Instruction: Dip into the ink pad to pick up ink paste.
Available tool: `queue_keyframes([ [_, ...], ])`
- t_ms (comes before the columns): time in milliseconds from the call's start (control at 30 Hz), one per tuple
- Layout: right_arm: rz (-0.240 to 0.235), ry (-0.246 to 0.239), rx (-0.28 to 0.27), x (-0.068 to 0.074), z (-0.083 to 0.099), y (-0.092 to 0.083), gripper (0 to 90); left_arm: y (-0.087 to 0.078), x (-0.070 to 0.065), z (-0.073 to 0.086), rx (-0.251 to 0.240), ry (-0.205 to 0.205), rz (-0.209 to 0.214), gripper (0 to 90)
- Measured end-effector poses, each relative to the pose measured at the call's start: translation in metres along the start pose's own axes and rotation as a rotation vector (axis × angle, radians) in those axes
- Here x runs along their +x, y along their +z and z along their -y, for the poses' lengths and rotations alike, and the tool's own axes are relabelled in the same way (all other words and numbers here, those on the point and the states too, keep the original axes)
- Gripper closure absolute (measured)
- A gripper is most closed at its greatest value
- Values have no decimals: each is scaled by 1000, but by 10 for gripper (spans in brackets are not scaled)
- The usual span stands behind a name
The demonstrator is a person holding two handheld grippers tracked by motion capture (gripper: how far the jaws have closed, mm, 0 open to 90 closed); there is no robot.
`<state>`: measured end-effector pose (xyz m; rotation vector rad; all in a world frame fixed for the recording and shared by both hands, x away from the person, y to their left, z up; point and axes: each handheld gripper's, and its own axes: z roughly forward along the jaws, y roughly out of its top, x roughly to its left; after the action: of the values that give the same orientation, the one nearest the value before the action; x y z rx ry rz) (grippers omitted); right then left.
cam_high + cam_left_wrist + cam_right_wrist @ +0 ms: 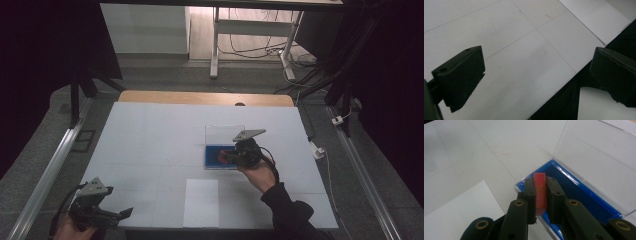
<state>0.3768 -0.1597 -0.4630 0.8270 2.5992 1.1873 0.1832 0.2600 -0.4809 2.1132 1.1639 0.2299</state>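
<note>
Between the two black jaws of the right gripper (541,195) a thin red card (540,192) stood on edge, pinched flat from both sides, with its top poking out past the jaw tips. It hung over the near corner of a blue tray (584,195), whose clear lid (599,157) lay opened back on the far side. From above, that gripper (231,156) sat over the blue tray (211,162) a little right of the middle of the white table (150,140), the person's right hand (260,174) behind it. A white sheet of paper (201,202) lay at the near edge, close to the tray. Well away, at the near left corner, the left gripper (125,213) was held with its jaws spread wide and nothing between them, over the bare tabletop (524,62).
</note>
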Motion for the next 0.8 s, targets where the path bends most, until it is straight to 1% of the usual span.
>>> queue_keyframes([
  [233, -21, -12, -3, 8, 2, -4, 798, 0, 0, 0, -2, -2, 1, 4],
  [333, -29, -10, -1, 12, 3, -7, 798, 0, 0, 0, -5, -4, 3, 4],
  [567, -45, -16, -12, 20, 5, -14, 798, 0, 1, 0, -4, -6, 4, 4],
  [800, -62, -34, -8, 29, 9, -20, 797, 0, 0, 0, -5, -4, 1, 4],
])
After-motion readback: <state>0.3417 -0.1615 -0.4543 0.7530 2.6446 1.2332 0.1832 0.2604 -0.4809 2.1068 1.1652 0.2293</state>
